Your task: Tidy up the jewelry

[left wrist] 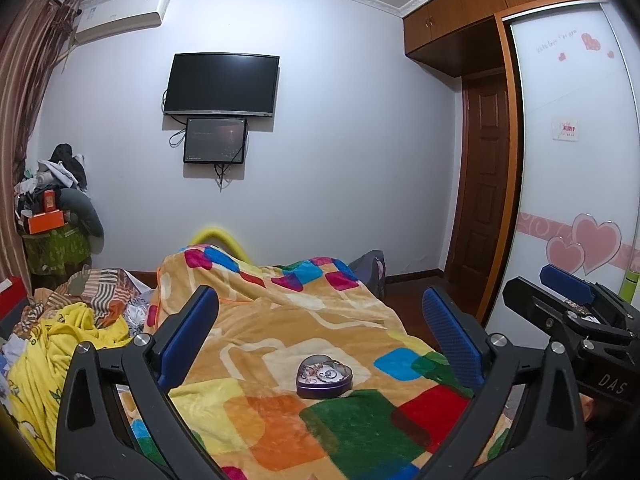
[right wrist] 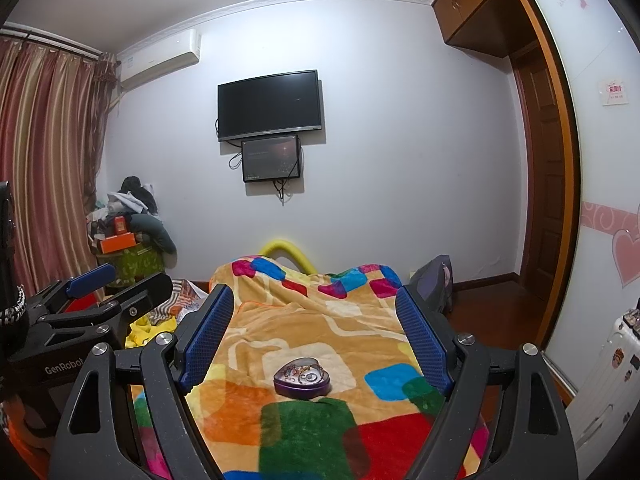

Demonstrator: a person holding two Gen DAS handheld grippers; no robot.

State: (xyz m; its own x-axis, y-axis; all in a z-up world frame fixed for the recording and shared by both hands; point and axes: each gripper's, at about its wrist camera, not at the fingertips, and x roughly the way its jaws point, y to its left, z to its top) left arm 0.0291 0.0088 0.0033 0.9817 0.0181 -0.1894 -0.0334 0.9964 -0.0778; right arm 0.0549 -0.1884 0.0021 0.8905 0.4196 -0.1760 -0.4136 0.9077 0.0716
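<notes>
Bedroom, bright blanket (left wrist: 280,320) across the bed. Left gripper (left wrist: 320,332) spread wide, nothing in it; right gripper (right wrist: 316,332) wide too, empty. Both up above the blanket, side by side. Purple heart tin (left wrist: 324,377) lies lid-off btwn the fingers in each view, jewelry (right wrist: 303,374) tangled inside. Open blanket all round tin; bed edge drops to floor on right.

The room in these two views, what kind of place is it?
Most likely a home bedroom: a bed under a colourful patchwork blanket, a wall-mounted television, and a wardrobe with heart stickers. A heart-shaped jewelry tin sits on the blanket.
</notes>
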